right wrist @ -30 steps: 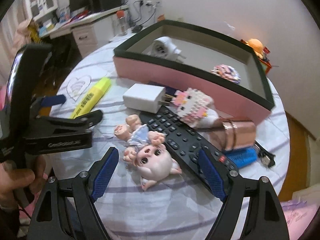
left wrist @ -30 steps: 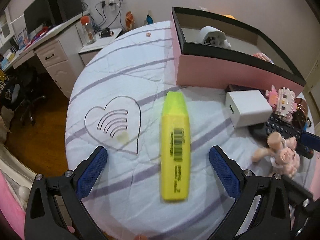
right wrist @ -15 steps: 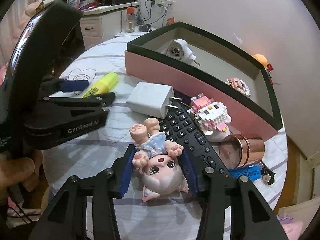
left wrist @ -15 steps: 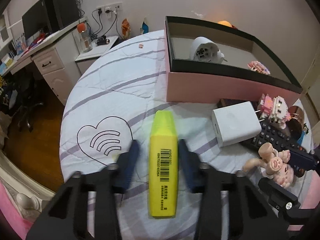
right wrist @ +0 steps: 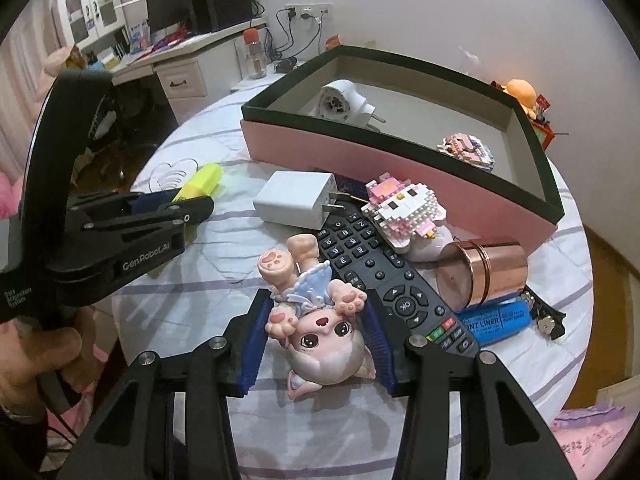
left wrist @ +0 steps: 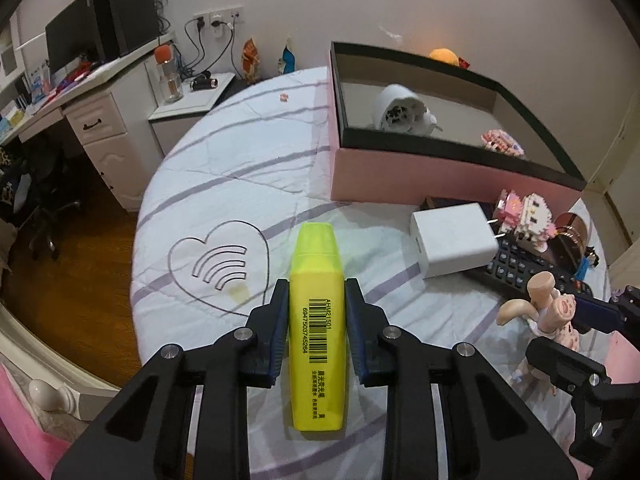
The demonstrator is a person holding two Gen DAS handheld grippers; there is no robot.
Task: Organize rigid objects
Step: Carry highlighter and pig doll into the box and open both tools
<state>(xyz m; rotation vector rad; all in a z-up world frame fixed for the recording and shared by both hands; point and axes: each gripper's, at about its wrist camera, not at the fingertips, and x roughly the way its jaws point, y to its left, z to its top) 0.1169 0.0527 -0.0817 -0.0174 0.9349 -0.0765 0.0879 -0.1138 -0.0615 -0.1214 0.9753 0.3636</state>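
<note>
My left gripper point(left wrist: 316, 300) is shut on a yellow highlighter point(left wrist: 317, 320), which lies lengthwise between the blue pads on the round table's white cloth point(left wrist: 240, 168). My right gripper point(right wrist: 316, 332) is shut on a small pink doll point(right wrist: 320, 320) that lies head toward me. The left gripper also shows in the right wrist view point(right wrist: 188, 204). A pink box with a dark rim point(right wrist: 400, 160) stands at the back and holds a white plug adapter point(right wrist: 344, 104) and a small block figure point(right wrist: 466, 148).
Beside the doll lie a black remote point(right wrist: 392, 280), a white charger point(right wrist: 296, 198), a pink-and-white block cat point(right wrist: 404, 208), a copper cylinder point(right wrist: 480, 272) and a blue tube point(right wrist: 496, 320). A desk point(left wrist: 80, 100) stands beyond the table's left edge.
Both grippers have closed: the left on the highlighter, the right on the doll. Both were wide open one second ago.
</note>
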